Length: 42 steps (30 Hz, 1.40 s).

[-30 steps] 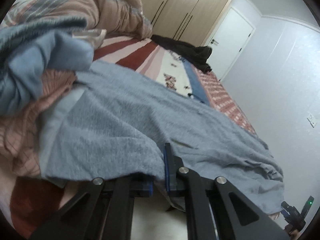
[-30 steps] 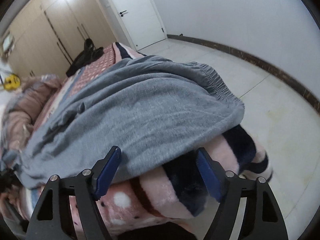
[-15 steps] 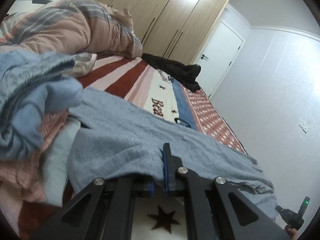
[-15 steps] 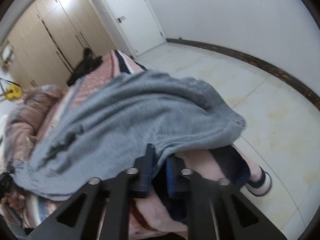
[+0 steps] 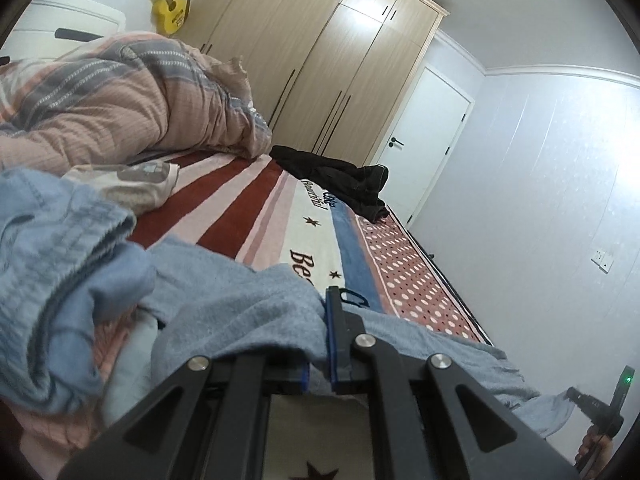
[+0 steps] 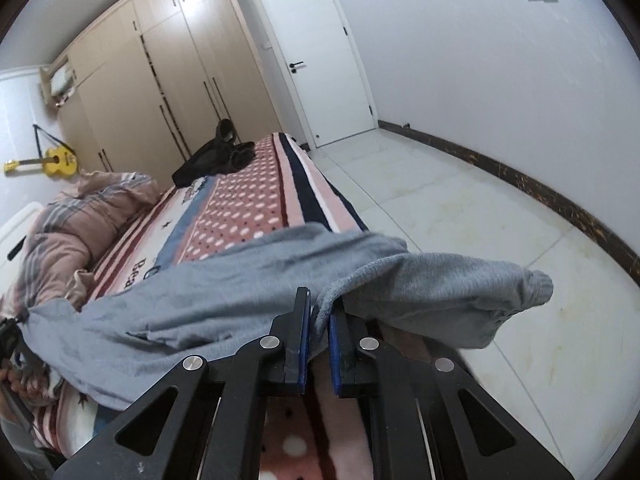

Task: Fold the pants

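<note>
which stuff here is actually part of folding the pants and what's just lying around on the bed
Part of the job:
- soft grey knit pants, lifted off the bed
- left gripper, fingers shut on the pants
- right gripper, fingers shut on the pants

Just lying about:
- crumpled black garment at the far end of the bed
- pink and grey striped duvet
- rumpled light blue cloth
- yellow guitar on the wall

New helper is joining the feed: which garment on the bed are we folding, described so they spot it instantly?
Start at the bed with its striped, dotted blanket. Across its near end hangs the grey pants, pinched by both tongs, left and right. Unlike the black clothes near the wardrobe and the blue pile beside it, it is plain heather grey with a gathered elastic end over the bedside.
</note>
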Each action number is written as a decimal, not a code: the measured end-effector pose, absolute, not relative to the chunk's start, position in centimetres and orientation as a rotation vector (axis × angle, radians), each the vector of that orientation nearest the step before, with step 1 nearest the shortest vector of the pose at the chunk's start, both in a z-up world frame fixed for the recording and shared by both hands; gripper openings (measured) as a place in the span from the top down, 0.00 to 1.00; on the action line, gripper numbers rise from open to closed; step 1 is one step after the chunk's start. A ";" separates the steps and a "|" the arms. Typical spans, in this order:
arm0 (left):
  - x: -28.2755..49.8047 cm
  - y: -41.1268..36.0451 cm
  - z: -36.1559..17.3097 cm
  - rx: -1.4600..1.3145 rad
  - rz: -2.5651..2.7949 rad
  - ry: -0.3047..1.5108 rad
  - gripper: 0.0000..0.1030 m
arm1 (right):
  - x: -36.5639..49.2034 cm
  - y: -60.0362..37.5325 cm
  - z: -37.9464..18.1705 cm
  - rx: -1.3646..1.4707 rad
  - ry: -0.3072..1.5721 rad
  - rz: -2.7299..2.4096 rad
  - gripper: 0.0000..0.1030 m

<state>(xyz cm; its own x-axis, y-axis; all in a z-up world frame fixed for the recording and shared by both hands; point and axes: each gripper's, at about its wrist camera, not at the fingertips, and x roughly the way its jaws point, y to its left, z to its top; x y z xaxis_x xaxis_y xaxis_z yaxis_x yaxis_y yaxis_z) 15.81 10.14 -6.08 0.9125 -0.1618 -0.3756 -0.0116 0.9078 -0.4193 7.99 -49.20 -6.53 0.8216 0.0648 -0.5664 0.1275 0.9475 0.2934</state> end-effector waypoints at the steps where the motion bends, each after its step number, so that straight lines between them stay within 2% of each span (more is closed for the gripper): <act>1: 16.1 10.1 -5.9 -0.422 -0.077 0.418 0.96 | 8.3 -49.1 -6.1 0.318 0.602 -0.034 0.97; 10: 17.2 11.0 -5.3 -0.414 -0.043 0.437 0.96 | 10.7 -47.8 -2.6 0.232 0.546 -0.006 0.97; 21: 16.6 11.6 -6.7 -0.413 -0.010 0.592 0.96 | 14.0 -45.9 -1.1 0.192 0.521 0.029 0.97; 30: 24.4 10.6 -8.4 -0.297 0.023 0.746 0.96 | 20.8 -46.5 -3.2 0.145 0.629 0.007 0.97; 42: 33.4 9.6 -12.4 -0.208 0.055 0.902 0.93 | 29.1 -47.3 -9.6 0.085 0.819 -0.053 0.97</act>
